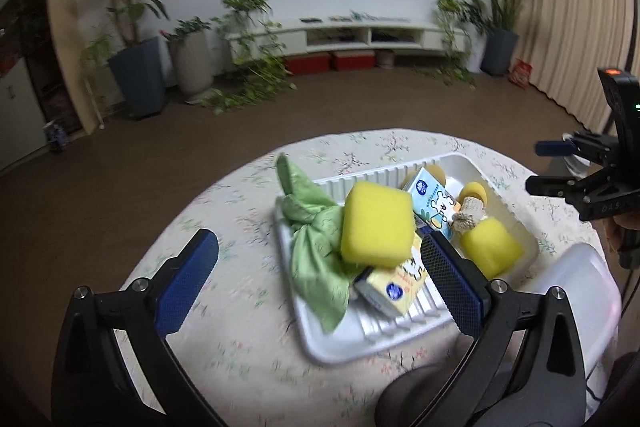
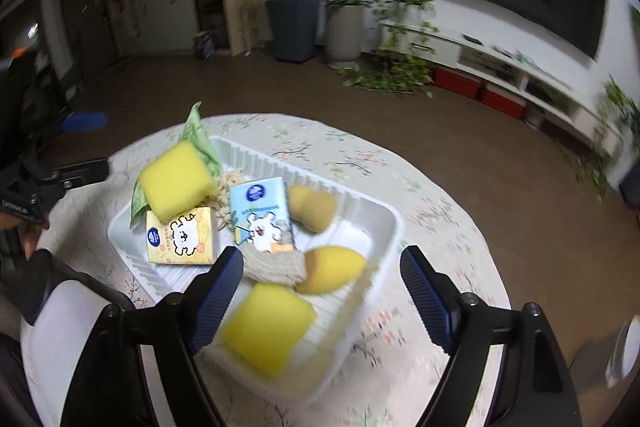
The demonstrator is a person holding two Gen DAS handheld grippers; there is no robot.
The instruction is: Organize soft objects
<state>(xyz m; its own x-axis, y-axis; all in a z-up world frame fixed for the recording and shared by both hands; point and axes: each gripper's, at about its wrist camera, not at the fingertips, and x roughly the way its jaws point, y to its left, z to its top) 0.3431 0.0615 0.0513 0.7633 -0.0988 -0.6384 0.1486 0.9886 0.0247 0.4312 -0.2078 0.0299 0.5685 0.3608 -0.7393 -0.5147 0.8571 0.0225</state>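
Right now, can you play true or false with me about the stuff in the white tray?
1. Both grippers, left gripper and right gripper, are open and hold nothing. True.
2. The green cloth lies folded flat beside the tray. False: it is crumpled, hanging over the tray's edge.
3. Two yellow sponges are in the tray. True.
4. The tissue packs sit on the tablecloth. False: both are in the tray.

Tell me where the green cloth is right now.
In the left wrist view, the crumpled green cloth drapes over the white ribbed plastic tray's left edge, beside the square yellow sponge.
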